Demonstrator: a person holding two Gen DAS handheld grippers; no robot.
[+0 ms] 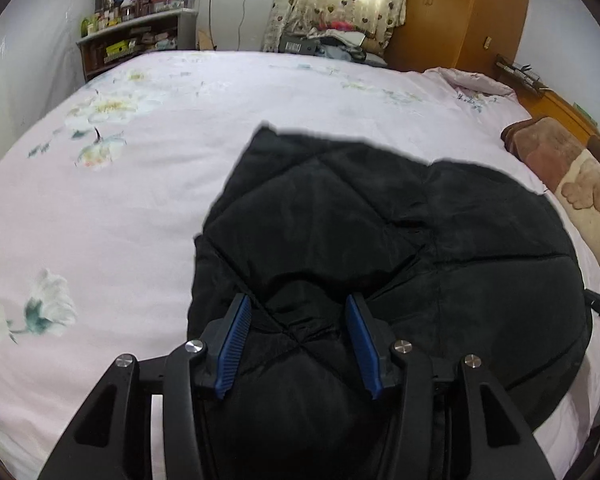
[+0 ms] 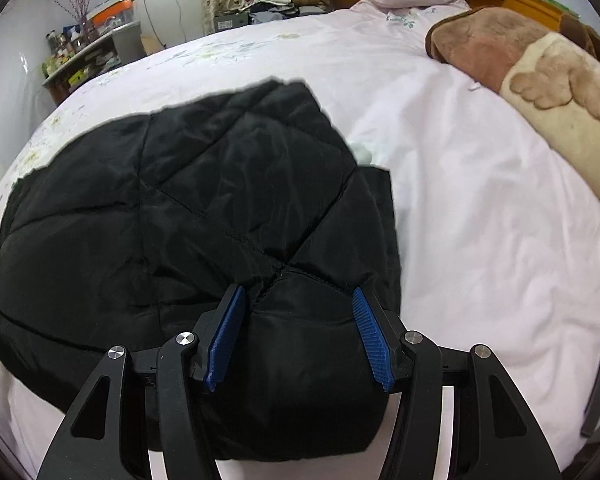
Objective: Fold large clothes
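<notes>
Bedsheet [image 1: 148,208] of pale pink gives a wide flat place for folding, so the black quilted jacket [image 1: 340,220] lies spread on it. Left gripper [image 1: 298,346] and right gripper [image 2: 300,336] each pinch the puffy near edge between half-closed jaws, probably to fold it forward evenly.

One black quilted jacket [image 1: 380,240] lies on one bed [image 1: 140,200] with a pale pink flowered sheet. Two grippers show, the left gripper [image 1: 298,340] and the right gripper [image 2: 300,336], each with two blue pads (four pads in all). One brown plush blanket [image 2: 520,60] lies far right, and one shelf [image 1: 132,40] stands far left.
</notes>
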